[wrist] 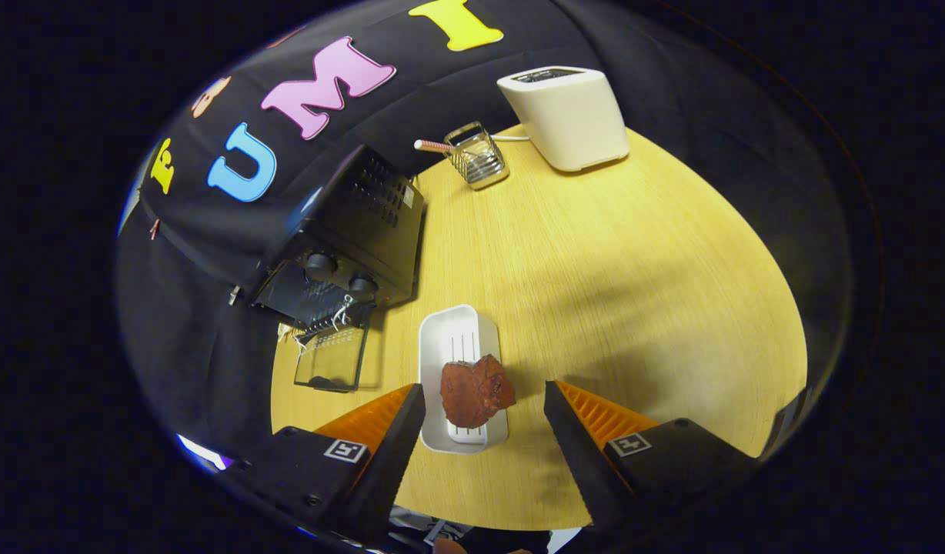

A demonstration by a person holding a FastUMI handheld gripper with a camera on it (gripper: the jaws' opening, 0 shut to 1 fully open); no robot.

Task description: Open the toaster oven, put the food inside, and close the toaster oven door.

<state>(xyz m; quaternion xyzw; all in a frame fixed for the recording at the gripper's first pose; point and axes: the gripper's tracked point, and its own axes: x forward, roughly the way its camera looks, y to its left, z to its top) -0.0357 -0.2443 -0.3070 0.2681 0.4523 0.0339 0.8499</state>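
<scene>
Below, gripper (484,400) fingers spread wide, holding nothing, meat (475,392) lying between them on a white tray (457,331). Oven (342,246) sits beyond, door (330,358) dropped open onto the table (634,292).

A round, light wooden surface (611,254) fills the booth, backed from nine to two o'clock by draped black cloth wall (211,231). Soft shadow falls across the wood at three o'clock.

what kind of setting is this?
Looks like a staged kitchen tabletop in a booth: wooden table against black cloth, with a toaster oven, door down, and a white toaster. Open gripper hovers over meat on a tray.
</scene>
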